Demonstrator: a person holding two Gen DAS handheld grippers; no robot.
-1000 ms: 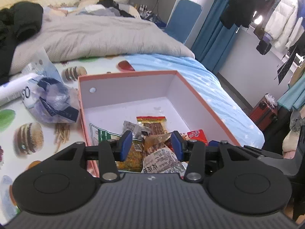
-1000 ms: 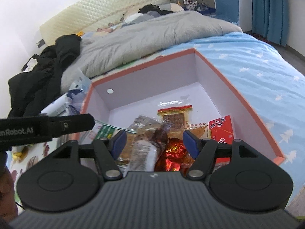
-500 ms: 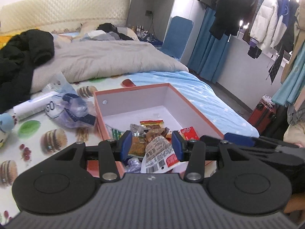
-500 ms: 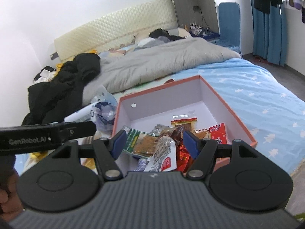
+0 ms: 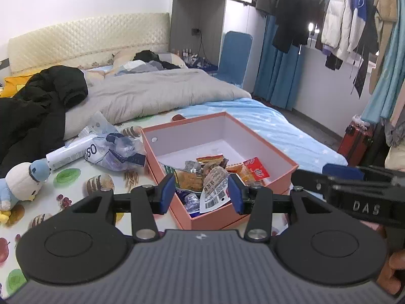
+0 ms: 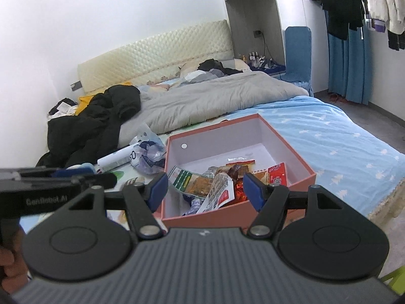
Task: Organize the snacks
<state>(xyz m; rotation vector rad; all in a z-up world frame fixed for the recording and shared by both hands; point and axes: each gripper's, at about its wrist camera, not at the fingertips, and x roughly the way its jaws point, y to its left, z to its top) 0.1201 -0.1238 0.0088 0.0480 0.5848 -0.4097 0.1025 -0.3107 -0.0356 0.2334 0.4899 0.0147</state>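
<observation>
You have pulled both hand-held grippers, left (image 5: 201,190) and right (image 6: 205,190), back from the pink box (image 5: 255,136) on the bed; both are spread wide and empty. The snacks (image 5: 215,174) lie piled in its near end, so sorting looks finished.

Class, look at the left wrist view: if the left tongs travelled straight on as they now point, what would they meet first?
Probably the white barcoded snack packet in the pink box, lying between the open left tongs; depth is uncertain.
</observation>
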